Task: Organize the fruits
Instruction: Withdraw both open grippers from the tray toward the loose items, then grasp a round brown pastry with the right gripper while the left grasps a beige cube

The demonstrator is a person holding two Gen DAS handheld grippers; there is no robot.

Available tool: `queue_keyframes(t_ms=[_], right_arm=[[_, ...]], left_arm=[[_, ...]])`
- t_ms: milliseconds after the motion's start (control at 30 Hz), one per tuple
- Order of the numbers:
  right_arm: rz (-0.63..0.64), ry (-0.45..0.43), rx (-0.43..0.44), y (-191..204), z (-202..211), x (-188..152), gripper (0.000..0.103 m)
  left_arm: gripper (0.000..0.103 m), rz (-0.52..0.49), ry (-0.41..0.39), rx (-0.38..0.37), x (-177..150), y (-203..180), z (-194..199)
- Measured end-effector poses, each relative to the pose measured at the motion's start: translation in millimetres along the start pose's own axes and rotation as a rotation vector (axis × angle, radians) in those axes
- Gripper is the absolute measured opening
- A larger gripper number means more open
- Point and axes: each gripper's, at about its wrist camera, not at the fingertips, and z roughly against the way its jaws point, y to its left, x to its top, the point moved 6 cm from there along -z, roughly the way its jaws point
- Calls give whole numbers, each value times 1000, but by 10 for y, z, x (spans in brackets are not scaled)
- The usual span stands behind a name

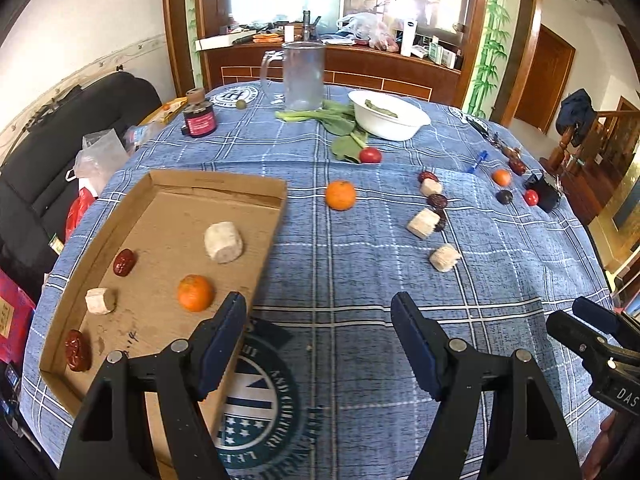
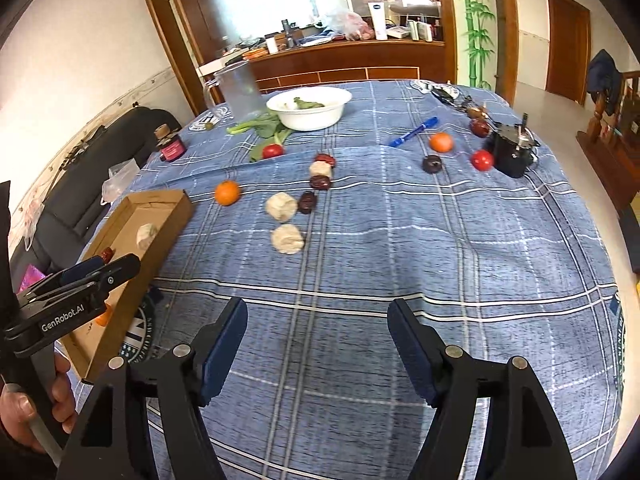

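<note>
A blue plaid cloth covers the desk, printed with round dark-green emblems. At the far edge stands a clear plastic pitcher with a handle, and just right of it a white bowl holding something green. Leafy greens lie flat on the cloth between the two, touching the bowl's near side. A dark bottle with a pink label stands upright near the left edge (its cap is brown). A blue pen lies toward the right, and beyond it a black cup-like container, upright.
</note>
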Motion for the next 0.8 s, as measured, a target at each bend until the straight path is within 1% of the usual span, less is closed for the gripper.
queue_keyframes(t_ms=[167, 300, 467, 667, 800], right_arm=[[4, -1, 6, -81, -33, 33, 77], [24, 11, 13, -72, -151, 76, 77], [72, 28, 19, 9, -410, 135, 77], [141, 39, 51, 204, -770, 273, 77], [165, 55, 79, 331, -1021, 353, 77]], left_arm=[[74, -9, 12, 2, -30, -102, -6], [74, -1, 26, 5, -71, -92, -5], [74, 27, 44, 8, -124, 4, 6], [74, 60, 57, 10, -159, 124, 23], [74, 65, 61, 12, -151, 152, 6]])
